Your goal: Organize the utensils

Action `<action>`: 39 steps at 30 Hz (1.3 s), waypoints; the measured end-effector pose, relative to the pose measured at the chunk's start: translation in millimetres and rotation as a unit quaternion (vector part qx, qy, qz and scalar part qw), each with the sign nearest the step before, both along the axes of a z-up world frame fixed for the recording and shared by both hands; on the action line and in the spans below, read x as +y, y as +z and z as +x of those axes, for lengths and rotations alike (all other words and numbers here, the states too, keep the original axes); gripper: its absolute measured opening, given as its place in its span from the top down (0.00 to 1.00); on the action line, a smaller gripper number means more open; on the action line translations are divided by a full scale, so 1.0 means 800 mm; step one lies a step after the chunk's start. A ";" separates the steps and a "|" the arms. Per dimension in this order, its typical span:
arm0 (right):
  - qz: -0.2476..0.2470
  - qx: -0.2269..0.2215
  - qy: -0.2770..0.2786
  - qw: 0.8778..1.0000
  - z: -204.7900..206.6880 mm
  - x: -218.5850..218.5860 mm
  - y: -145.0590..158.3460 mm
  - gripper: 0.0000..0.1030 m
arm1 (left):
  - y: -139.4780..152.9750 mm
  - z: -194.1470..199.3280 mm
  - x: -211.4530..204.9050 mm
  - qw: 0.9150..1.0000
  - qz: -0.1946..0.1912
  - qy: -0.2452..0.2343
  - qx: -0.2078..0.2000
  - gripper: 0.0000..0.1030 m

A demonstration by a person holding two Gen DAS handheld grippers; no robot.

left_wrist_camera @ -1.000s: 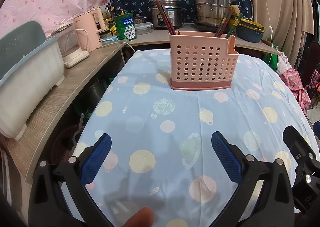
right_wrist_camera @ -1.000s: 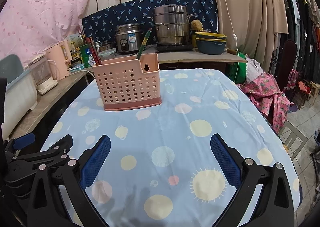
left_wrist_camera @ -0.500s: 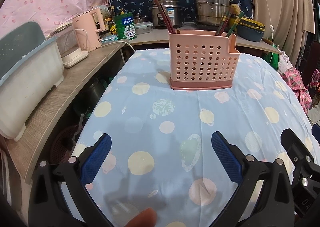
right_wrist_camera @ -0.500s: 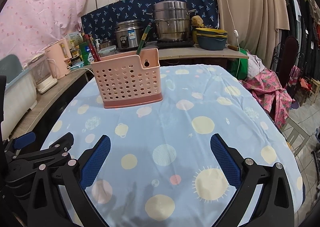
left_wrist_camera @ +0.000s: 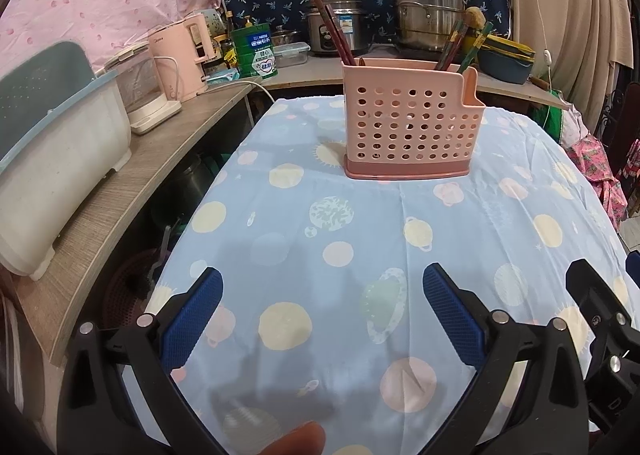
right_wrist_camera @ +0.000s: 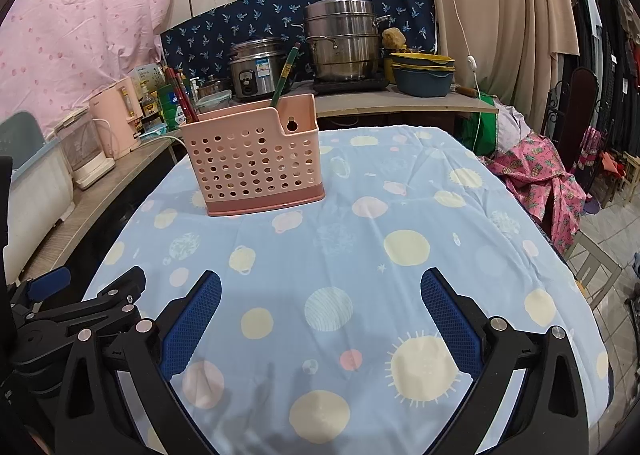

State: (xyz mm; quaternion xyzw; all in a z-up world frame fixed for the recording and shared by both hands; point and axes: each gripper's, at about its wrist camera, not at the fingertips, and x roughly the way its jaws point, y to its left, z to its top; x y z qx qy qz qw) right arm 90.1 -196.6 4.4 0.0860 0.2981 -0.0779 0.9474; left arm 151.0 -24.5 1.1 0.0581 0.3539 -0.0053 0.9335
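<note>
A pink perforated utensil holder (left_wrist_camera: 412,123) stands upright on the far half of the table; it also shows in the right wrist view (right_wrist_camera: 256,159). Red-brown chopsticks (left_wrist_camera: 334,35) lean out of its left end, and more chopsticks (left_wrist_camera: 460,43) stick out of its right end. In the right wrist view I see the red chopsticks (right_wrist_camera: 182,99) and a green one (right_wrist_camera: 285,73). My left gripper (left_wrist_camera: 322,295) is open and empty, low over the near table. My right gripper (right_wrist_camera: 320,295) is open and empty beside it.
The table wears a blue planet-print cloth (left_wrist_camera: 360,231). A wooden shelf on the left holds a white bin (left_wrist_camera: 52,175) and a pink kettle (left_wrist_camera: 180,55). A back counter carries steel pots (right_wrist_camera: 344,39) and bowls (right_wrist_camera: 424,73). A chair with pink fabric (right_wrist_camera: 536,175) stands on the right.
Both grippers have drifted slightly, so the holder sits a little differently in view. Both stay open and empty. Nothing on the table has moved.
</note>
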 end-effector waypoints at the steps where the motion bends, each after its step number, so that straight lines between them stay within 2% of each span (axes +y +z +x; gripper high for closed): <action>1: 0.000 0.000 0.000 1.000 0.000 0.000 0.000 0.06 | 0.000 0.000 0.000 1.000 0.000 0.000 0.000 0.07; 39: -0.004 0.001 0.003 1.000 0.002 -0.002 0.002 0.06 | 0.003 0.010 0.001 1.000 -0.006 0.001 0.010 0.07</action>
